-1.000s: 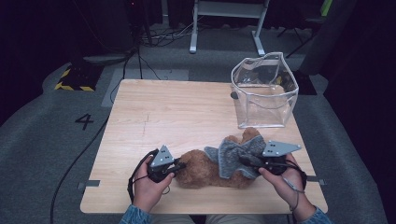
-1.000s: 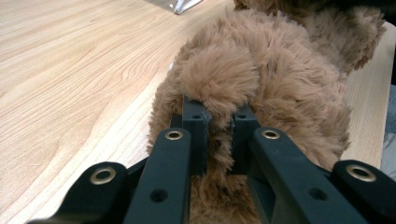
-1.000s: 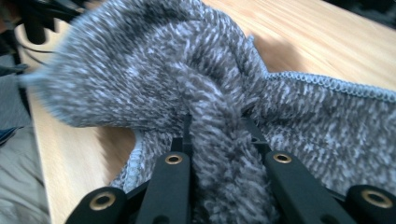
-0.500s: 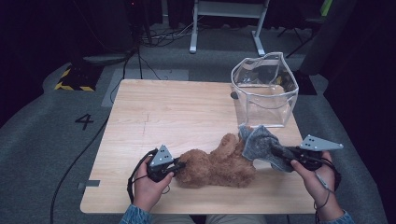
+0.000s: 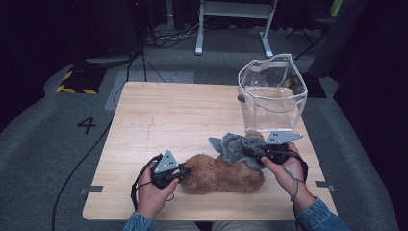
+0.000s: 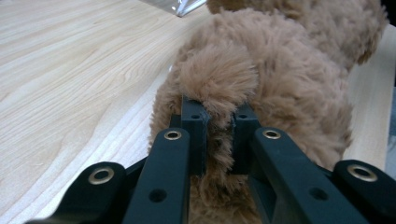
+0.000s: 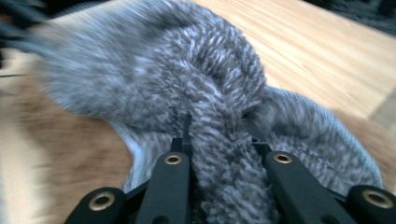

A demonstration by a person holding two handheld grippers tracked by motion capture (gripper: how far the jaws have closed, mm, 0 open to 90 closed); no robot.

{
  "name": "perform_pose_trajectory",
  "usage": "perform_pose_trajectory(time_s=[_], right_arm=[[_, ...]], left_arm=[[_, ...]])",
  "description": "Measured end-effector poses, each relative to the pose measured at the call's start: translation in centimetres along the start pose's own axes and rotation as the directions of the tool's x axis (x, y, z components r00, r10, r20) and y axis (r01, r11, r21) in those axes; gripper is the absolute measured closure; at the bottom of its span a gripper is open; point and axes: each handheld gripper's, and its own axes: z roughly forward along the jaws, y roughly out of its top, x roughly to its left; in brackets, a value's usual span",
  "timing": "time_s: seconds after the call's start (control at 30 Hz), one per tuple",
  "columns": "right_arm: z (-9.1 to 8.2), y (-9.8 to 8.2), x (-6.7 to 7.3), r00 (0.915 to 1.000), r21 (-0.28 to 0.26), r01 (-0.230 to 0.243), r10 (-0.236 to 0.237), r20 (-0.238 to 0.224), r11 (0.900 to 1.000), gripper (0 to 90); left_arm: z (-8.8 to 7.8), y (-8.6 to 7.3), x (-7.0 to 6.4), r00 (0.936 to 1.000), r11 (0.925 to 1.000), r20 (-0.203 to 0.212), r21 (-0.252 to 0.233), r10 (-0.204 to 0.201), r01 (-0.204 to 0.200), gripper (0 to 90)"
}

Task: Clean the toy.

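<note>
Grey carpet marked with a "4" [image 5: 87, 125] surrounds a pale wooden table [image 5: 168, 115], and dark floor with cables and a white frame [image 5: 231, 26] lies beyond its far edge. Taking the brown plush toy [image 5: 221, 173] as the landmark: it lies on the table close to the near edge, right of the middle. The left tongs [image 5: 185, 172] meet the toy's left end; in the left gripper view the left tongs [image 6: 219, 135] are clamped on a tuft of its brown fur [image 6: 217, 79], the pads pressing it from both sides. The grey knitted cloth [image 5: 235, 147] sits on the toy's upper right part, draped partly over it and partly lifted. The right tongs [image 5: 248, 151] come at the cloth from the toy's right side; the right gripper view, somewhat blurred, shows the right tongs [image 7: 219, 135] pinching a thick fold of the grey cloth [image 7: 187, 74], with brown fur showing underneath.

Behind the toy, near the table's right edge, stands a clear plastic bag [image 5: 273, 94] with its mouth open upward, just beyond the cloth. Everything left of and behind the toy is bare wood reaching to the far and left edges. Only a narrow strip of table separates the toy from the near edge, where both hands come in.
</note>
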Motion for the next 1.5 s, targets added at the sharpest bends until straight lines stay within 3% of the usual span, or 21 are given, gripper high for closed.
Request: perform_pose_trajectory(time_s=[0.07, 0.27, 0.37, 0.43, 0.53, 0.6, 0.7, 0.77, 0.8, 0.83, 0.87, 0.93, 1.0, 1.1, 1.17, 1.27, 1.33, 1.4, 1.5], right_arm=[[0.4, -0.3, -1.2, 0.9989, -0.020, -0.044, 0.044, 0.018, 0.999, 78.3], [0.8, -0.3, -4.1, 0.9869, 0.013, -0.059, 0.057, 0.151, 0.998, 78.2], [0.4, -0.8, -5.7, 0.9738, 0.029, -0.083, 0.075, 0.215, 0.996, 78.0], [-0.2, -1.2, -6.6, 0.9599, 0.041, -0.098, 0.084, 0.267, 0.994, 77.9], [-1.6, -1.5, -7.1, 0.9518, 0.010, -0.123, 0.115, 0.284, 0.992, 78.0], [-3.1, -0.9, -6.0, 0.9597, -0.048, -0.095, 0.104, 0.261, 0.994, 78.0], [-5.0, 0.8, -2.8, 0.9825, -0.135, -0.033, 0.057, 0.177, 0.990, 78.0], [-5.5, 1.9, -0.1, 0.9933, -0.163, 0.017, 0.002, 0.115, 0.986, 77.9], [-5.3, 2.9, 2.9, 0.9982, -0.180, 0.057, -0.053, 0.029, 0.982, 77.9], [-5.3, 2.9, 2.9, 0.9982, -0.180, 0.057, -0.053, 0.029, 0.982, 77.9], [-5.0, 3.1, 4.0, 0.9972, -0.180, 0.073, -0.074, 0.001, 0.981, 77.8], [-3.6, 3.4, 7.1, 0.9868, -0.161, 0.135, -0.147, -0.067, 0.978, 77.5], [-1.3, 3.1, 9.1, 0.9743, -0.127, 0.163, -0.180, -0.136, 0.978, 76.8], [2.0, 2.4, 10.7, 0.9543, -0.083, 0.196, -0.209, -0.213, 0.977, 76.1], [3.9, 1.8, 11.4, 0.9469, -0.023, 0.239, -0.238, -0.216, 0.971, 76.8], [4.3, 0.8, 10.9, 0.9498, 0.011, 0.247, -0.239, -0.201, 0.969, 78.1], [2.9, 0.0, 9.9, 0.9536, 0.044, 0.255, -0.243, -0.177, 0.966, 78.7], [1.6, -0.9, 8.9, 0.9595, 0.065, 0.229, -0.214, -0.183, 0.971, 78.8], [-1.0, -2.5, 7.4, 0.9723, 0.083, 0.192, -0.178, -0.151, 0.978, 78.9]], left_arm=[[0.1, 0.0, 0.0, 1.0000, 1.0000, -0.001, 0.001, -0.007, 0.007, 81.0], [0.1, 0.0, 0.0, 1.0000, 1.0000, -0.002, -0.002, -0.005, 0.005, 80.9], [0.1, 0.0, 0.0, 1.0000, 1.0000, 0.001, -0.003, -0.005, 0.005, 80.9], [0.0, 0.0, 0.0, 1.0000, 1.0000, 0.002, -0.004, -0.007, 0.007, 80.9], [0.0, 0.0, 0.1, 1.0000, 0.9999, 0.004, -0.007, -0.009, 0.009, 80.7], [0.0, 0.0, 0.1, 0.9999, 0.9999, 0.001, -0.007, -0.013, 0.013, 80.6], [0.0, 0.0, 0.1, 0.9999, 0.9999, -0.002, -0.008, -0.015, 0.015, 80.5], [0.1, 0.1, 0.1, 0.9999, 0.9999, -0.006, -0.005, -0.012, 0.012, 80.5], [0.1, 0.1, 0.0, 0.9999, 0.9999, -0.009, -0.004, -0.010, 0.010, 80.5], [0.1, 0.1, 0.0, 0.9999, 0.9999, -0.008, -0.007, -0.011, 0.011, 80.5], [0.1, 0.1, 0.0, 0.9999, 0.9999, -0.009, -0.008, -0.011, 0.011, 80.5], [0.1, 0.1, 0.0, 0.9999, 0.9999, -0.010, -0.007, -0.010, 0.010, 80.5], [0.1, 0.1, 0.0, 0.9999, 1.0000, -0.012, -0.007, -0.007, 0.007, 80.6], [0.1, 0.1, -0.2, 0.9999, 1.0000, -0.016, 0.002, 0.006, -0.006, 80.8], [0.1, 0.1, -0.1, 0.9998, 0.9999, -0.020, 0.005, 0.010, -0.010, 81.0], [0.1, -0.1, 0.0, 0.9998, 1.0000, -0.020, 0.003, 0.007, -0.007, 81.3], [0.1, -0.1, 0.0, 0.9997, 0.9999, -0.020, -0.002, 0.011, -0.011, 81.6], [0.1, 0.0, -0.1, 0.9996, 0.9999, -0.026, 0.001, 0.014, -0.014, 81.7], [0.2, 0.1, -0.2, 0.9995, 0.9999, -0.028, 0.001, 0.012, -0.012, 81.7]])
